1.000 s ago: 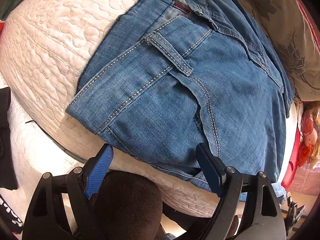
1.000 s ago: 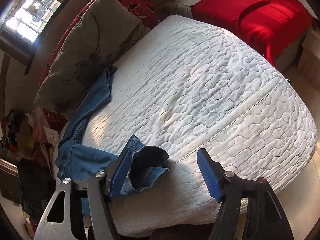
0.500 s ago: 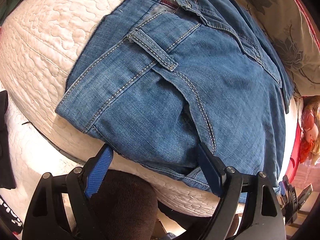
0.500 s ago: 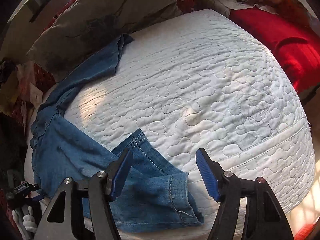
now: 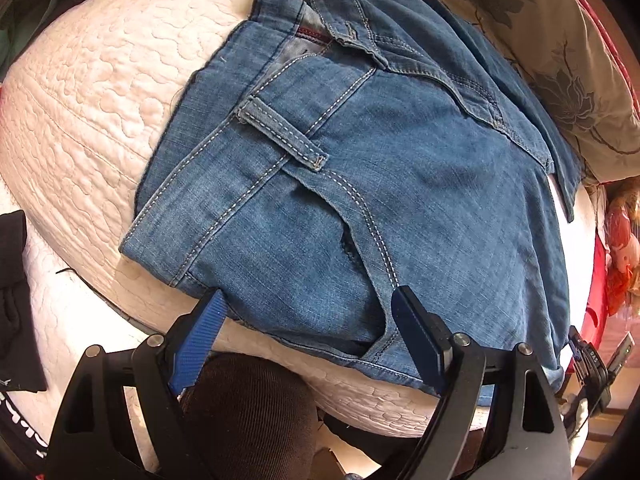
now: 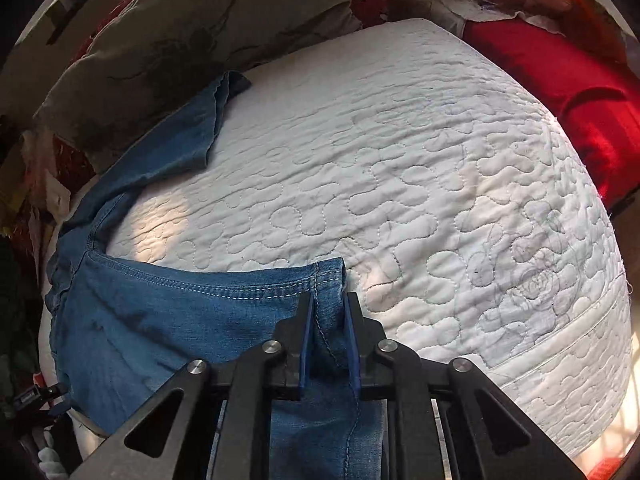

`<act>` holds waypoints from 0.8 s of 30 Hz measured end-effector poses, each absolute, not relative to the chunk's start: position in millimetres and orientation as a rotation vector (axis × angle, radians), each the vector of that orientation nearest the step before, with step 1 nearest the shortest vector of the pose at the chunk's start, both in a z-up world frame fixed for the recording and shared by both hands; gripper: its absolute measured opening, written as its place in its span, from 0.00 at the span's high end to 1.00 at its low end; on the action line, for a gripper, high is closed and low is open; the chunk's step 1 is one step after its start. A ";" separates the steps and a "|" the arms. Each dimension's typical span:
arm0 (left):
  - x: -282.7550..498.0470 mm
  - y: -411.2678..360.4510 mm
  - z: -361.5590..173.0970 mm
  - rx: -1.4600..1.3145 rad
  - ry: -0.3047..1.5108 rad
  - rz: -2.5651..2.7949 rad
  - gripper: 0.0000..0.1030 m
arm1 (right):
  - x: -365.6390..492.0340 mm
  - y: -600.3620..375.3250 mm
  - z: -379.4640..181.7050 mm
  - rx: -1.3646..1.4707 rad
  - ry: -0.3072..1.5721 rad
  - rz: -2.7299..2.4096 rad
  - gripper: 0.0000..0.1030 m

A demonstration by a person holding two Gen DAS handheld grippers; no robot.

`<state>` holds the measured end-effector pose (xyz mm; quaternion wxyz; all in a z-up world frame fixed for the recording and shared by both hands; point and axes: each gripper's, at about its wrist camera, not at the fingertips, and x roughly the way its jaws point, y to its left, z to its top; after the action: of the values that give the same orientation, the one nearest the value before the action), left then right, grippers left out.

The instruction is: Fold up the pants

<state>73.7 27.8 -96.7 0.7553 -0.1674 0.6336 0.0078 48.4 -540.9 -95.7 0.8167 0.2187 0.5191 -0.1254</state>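
Note:
Blue denim pants (image 5: pixel 360 184) lie on a white quilted mattress (image 5: pixel 100 100), waistband and belt loop toward me in the left wrist view. My left gripper (image 5: pixel 308 316) is open at the near edge of the waist area, fingers on either side of the pocket edge, holding nothing. In the right wrist view my right gripper (image 6: pixel 327 312) is shut on the hem of one pant leg (image 6: pixel 200 300) near the mattress front edge. The other leg (image 6: pixel 188 136) lies along the far left beside a pillow.
A grey floral pillow (image 6: pixel 180 28) lies at the back left of the mattress (image 6: pixel 400 160). A red blanket (image 6: pixel 568 80) lies at the far right. A dark brown rounded object (image 5: pixel 248 412) sits below my left gripper. Dark clothes (image 5: pixel 12 300) hang at the left.
My right gripper moved onto the pant leg hem and closed on it; the leg now lies flatter and stretched. My left gripper stayed open at the waist, shifting slightly.

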 end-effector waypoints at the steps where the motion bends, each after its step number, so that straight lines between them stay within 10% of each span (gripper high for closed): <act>1: 80.0 35.7 -94.4 -0.379 1.372 0.003 0.17 | 49.0 -542.7 -91.9 0.483 1.095 -0.283 0.80; 9: 184.3 118.7 -24.4 -0.429 1.195 0.047 0.17 | 115.2 -549.1 -51.5 0.538 0.981 -0.246 0.64; 24: 315.5 110.6 -114.1 -0.632 1.387 0.018 0.17 | 259.3 -499.7 -121.1 0.558 1.089 -0.114 0.51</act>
<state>315.5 110.6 -114.1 0.7234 -0.2865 0.6281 0.0083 259.3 -499.7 -121.1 0.8171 0.2618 0.5108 -0.0537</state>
